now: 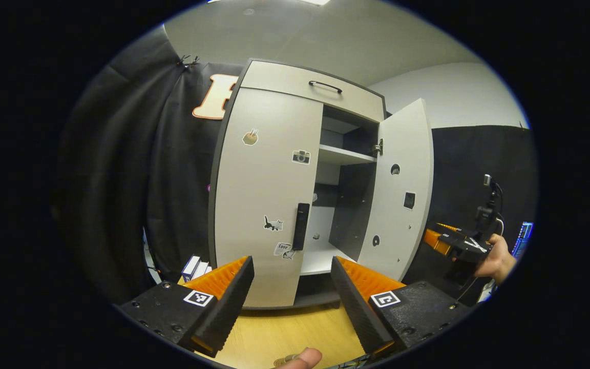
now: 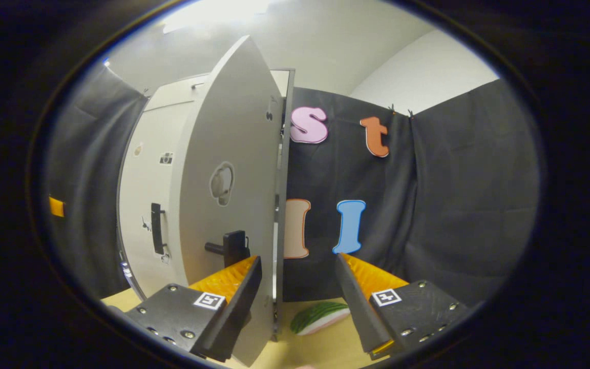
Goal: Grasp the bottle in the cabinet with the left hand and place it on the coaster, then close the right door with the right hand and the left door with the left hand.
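Nearest, at the bottom of the left gripper view, the left gripper (image 1: 291, 287) is released, its fingers spread with nothing between them, over a wooden tabletop (image 1: 285, 333). A fingertip (image 1: 302, 357) pokes in at the very bottom edge. Beyond stands the cabinet (image 1: 305, 179), filling the centre of the frame: its left door (image 1: 264, 189) looks closed or nearly so (stickers dot its face, and a dark handle (image 1: 301, 225) sits by its inner edge), while the right door (image 1: 400, 189) swings open at centre right, baring pale shelves. I cannot make out the bottle or the coaster. At far right a hand (image 1: 497, 259) holds the other gripper, jaws unclear from here.

At the bottom of the right gripper view, the right gripper (image 2: 297, 287) is also released, its fingers straddling the edge of the open right door (image 2: 233, 195) without pressing it. A green-and-white object (image 2: 320, 316) lies on the tabletop at bottom centre.
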`<state>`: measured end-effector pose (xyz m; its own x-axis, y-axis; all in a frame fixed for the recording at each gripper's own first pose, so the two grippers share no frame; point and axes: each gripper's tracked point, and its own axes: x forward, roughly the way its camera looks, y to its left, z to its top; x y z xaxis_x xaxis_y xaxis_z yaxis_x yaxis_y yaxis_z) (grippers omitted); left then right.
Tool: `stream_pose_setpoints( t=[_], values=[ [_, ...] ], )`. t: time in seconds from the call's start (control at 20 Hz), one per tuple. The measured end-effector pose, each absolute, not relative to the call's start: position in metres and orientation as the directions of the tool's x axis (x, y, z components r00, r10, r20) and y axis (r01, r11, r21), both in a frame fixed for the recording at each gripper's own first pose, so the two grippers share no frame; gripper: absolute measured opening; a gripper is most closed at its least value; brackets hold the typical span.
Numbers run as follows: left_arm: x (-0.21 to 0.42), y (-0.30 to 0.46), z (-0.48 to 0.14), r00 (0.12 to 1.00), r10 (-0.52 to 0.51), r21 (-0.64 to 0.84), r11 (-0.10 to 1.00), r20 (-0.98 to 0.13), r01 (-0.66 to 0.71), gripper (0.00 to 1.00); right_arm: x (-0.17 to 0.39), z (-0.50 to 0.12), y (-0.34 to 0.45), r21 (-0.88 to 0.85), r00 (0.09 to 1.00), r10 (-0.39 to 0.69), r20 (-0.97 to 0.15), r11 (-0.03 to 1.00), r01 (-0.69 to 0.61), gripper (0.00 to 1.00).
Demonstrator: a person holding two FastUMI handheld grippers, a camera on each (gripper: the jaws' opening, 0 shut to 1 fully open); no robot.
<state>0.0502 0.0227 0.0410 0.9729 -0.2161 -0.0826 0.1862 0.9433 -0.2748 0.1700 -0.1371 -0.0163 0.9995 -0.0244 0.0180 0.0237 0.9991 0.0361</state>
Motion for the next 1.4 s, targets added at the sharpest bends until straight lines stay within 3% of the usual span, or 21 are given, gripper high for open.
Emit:
stream_pose_setpoints(
  t=[0.15, 0.3, 0.35, 0.5, 0.55, 0.6, 0.7, 0.85, 0.9, 1.1, 1.25, 1.3, 1.4],
  values=[
    [0.053, 0.020, 0.042, 0.973, -0.214, -0.263, 0.947, -0.084, 0.185, 0.96, 0.169, -0.016, -0.132, 0.038, 0.999, -0.032, 0.018, 0.999, 0.031, 0.89],
    [0.055, 0.020, 0.050, 0.975, -0.213, -0.255, 0.948, -0.062, 0.191, 0.92, 0.171, -0.016, -0.119, 0.046, 1.000, -0.015, 0.014, 0.999, 0.015, 0.85],
    [0.055, 0.022, 0.052, 0.976, -0.208, -0.248, 0.950, -0.058, 0.188, 0.92, 0.171, -0.016, -0.115, 0.047, 1.000, -0.010, 0.013, 0.999, 0.009, 0.89],
    [0.057, 0.026, 0.056, 0.978, -0.202, -0.248, 0.951, -0.047, 0.184, 0.96, 0.173, -0.015, -0.105, 0.049, 1.000, 0.011, 0.015, 0.999, -0.011, 0.84],
    [0.057, 0.027, 0.055, 0.978, -0.202, -0.252, 0.950, -0.048, 0.184, 0.96, 0.173, -0.014, -0.102, 0.048, 1.000, 0.012, 0.016, 0.999, -0.013, 0.89],
    [0.057, 0.029, 0.055, 0.978, -0.202, -0.253, 0.950, -0.049, 0.184, 0.96, 0.173, -0.014, -0.100, 0.046, 1.000, 0.013, 0.017, 0.999, -0.014, 0.85],
    [0.057, 0.034, 0.051, 0.979, -0.195, -0.254, 0.951, -0.056, 0.175, 0.96, 0.174, -0.014, -0.094, 0.046, 1.000, 0.013, 0.016, 0.999, -0.014, 0.89],
    [0.057, 0.041, 0.050, 0.980, -0.192, -0.262, 0.950, -0.051, 0.172, 0.92, 0.175, -0.014, -0.084, 0.053, 1.000, 0.017, 0.018, 0.998, -0.018, 0.89],
    [0.057, 0.042, 0.050, 0.980, -0.192, -0.261, 0.950, -0.048, 0.173, 0.96, 0.176, -0.014, -0.082, 0.056, 1.000, 0.019, 0.017, 0.998, -0.020, 0.89],
    [0.060, 0.051, 0.049, 0.982, -0.185, -0.257, 0.952, -0.045, 0.168, 0.96, 0.181, -0.018, -0.074, 0.052, 1.000, 0.015, 0.008, 0.999, -0.015, 0.85],
    [0.065, 0.056, 0.050, 0.982, -0.185, -0.255, 0.952, -0.032, 0.171, 0.96, 0.184, -0.024, -0.068, 0.051, 1.000, 0.012, -0.006, 0.999, -0.012, 0.90],
    [0.066, 0.058, 0.050, 0.983, -0.182, -0.250, 0.953, -0.030, 0.169, 0.92, 0.185, -0.023, -0.065, 0.052, 1.000, 0.015, -0.004, 0.999, -0.015, 0.90],
    [0.068, 0.062, 0.047, 0.983, -0.178, -0.245, 0.955, -0.034, 0.165, 0.96, 0.186, -0.024, -0.060, 0.057, 1.000, 0.018, -0.002, 0.998, -0.017, 0.90]
  ],
)
